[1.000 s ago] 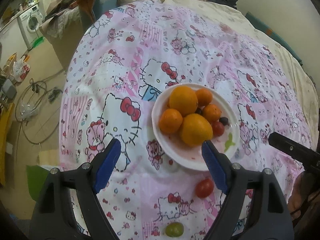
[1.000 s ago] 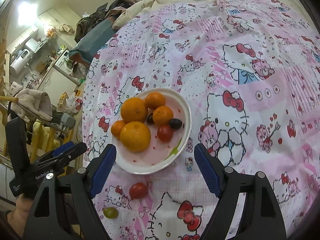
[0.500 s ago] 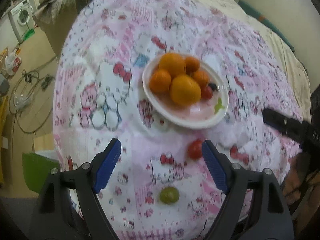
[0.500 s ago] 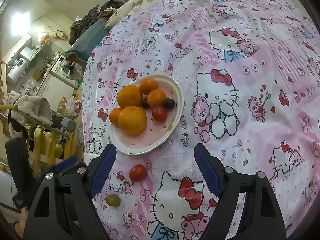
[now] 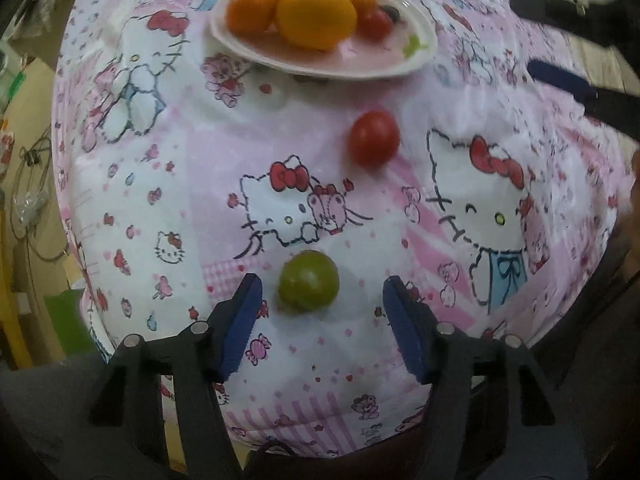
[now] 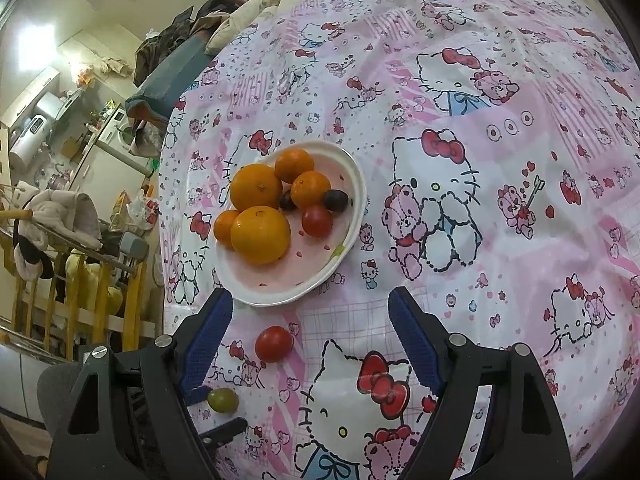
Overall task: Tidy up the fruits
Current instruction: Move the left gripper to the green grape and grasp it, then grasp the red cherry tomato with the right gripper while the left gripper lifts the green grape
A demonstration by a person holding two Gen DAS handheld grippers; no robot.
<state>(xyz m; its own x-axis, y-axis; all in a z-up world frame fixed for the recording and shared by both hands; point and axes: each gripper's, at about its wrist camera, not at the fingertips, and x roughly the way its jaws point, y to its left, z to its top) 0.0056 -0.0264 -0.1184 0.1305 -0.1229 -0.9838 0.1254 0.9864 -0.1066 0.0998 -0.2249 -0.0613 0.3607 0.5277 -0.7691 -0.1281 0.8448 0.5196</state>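
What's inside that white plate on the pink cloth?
The white plate holds five oranges, two large and three small, one red tomato and two dark grapes. Whatever lies beneath the piled oranges is covered.

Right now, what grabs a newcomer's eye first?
The white plate piled with oranges on the pink cartoon-cat cloth. Nearer, a red tomato and a green fruit lie loose on the cloth; the left tongs, jaws just closing, straddle the green one without touching.
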